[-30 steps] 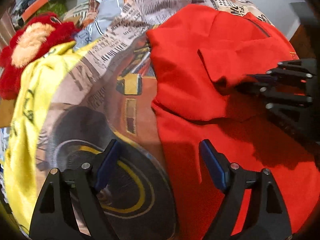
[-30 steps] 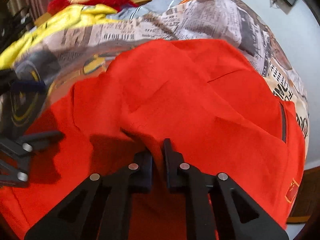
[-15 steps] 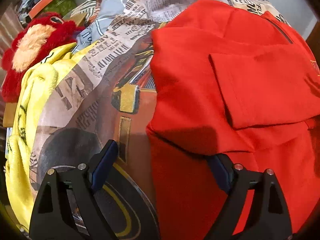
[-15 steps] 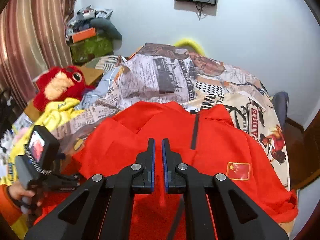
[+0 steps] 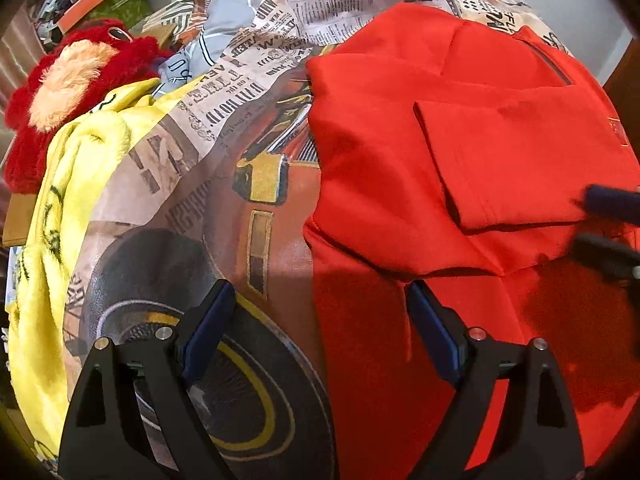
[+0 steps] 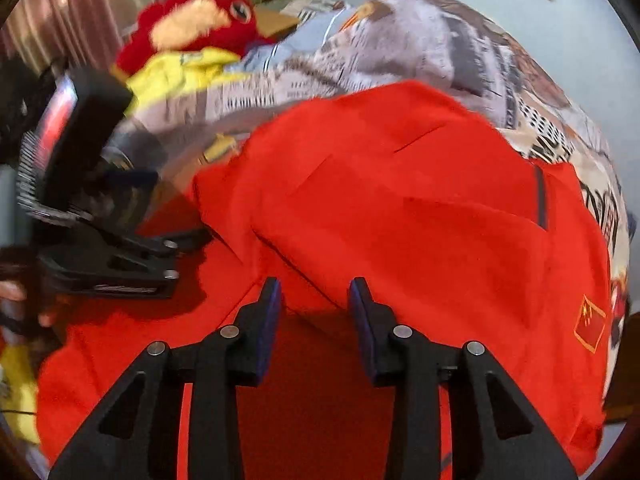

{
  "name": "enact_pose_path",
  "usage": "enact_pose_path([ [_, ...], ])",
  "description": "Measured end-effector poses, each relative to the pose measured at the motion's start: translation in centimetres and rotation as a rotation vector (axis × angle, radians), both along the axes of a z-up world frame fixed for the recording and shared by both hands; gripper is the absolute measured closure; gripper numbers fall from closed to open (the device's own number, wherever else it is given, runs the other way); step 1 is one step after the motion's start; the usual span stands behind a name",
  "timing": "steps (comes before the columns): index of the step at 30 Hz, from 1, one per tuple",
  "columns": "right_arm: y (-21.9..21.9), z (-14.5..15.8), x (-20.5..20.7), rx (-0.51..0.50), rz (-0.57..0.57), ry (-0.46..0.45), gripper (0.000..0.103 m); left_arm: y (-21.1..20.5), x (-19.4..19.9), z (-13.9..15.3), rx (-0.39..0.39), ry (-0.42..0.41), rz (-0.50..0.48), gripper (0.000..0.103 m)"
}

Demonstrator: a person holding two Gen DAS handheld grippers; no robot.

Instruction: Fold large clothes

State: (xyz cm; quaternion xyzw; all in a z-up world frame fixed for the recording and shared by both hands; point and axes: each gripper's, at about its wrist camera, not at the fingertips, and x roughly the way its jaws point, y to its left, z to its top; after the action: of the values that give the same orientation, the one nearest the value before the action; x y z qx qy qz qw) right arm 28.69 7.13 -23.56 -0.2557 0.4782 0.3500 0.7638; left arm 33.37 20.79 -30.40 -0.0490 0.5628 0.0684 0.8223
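Over the red garment's near hem, the right tool hovers with its jaws parted and nothing between them, the folded-in sleeve lying just ahead of its tips. The left tool is spread wide too, empty, straddling the garment's side edge so that one finger sits over the bedspread and the other over red cloth. The red shirt lies spread across the bed, its collar end toward the far edge, a small flag badge near the bed's right edge. One sleeve is already turned in across the chest, so I judge the sleeve fold on this side done and the lengthwise fold to come. Next, I'd say, each tool needs to close on the near hem, well apart from one another, and carry it toward the collar without dragging the tucked sleeve loose. A red plush toy and a yellow blanket crowd the bed's far left corner.
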Motion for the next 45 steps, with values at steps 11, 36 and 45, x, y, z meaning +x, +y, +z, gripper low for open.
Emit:
enact_pose_path([
  [11,3.5,-3.5,1.6,-0.114,0.073,-0.015,0.052,0.6,-0.1,-0.4,-0.012,-0.040,-0.010,0.010],
  [36,-10.9,10.9,3.8,0.263,-0.358,-0.269,0.096,3.6,2.4,0.7,-0.015,-0.084,0.179,0.004],
  [45,-20.4,10.8,2.1,0.288,-0.561,-0.244,0.096,3.3,2.4,0.6,0.025,-0.072,0.213,0.004],
])
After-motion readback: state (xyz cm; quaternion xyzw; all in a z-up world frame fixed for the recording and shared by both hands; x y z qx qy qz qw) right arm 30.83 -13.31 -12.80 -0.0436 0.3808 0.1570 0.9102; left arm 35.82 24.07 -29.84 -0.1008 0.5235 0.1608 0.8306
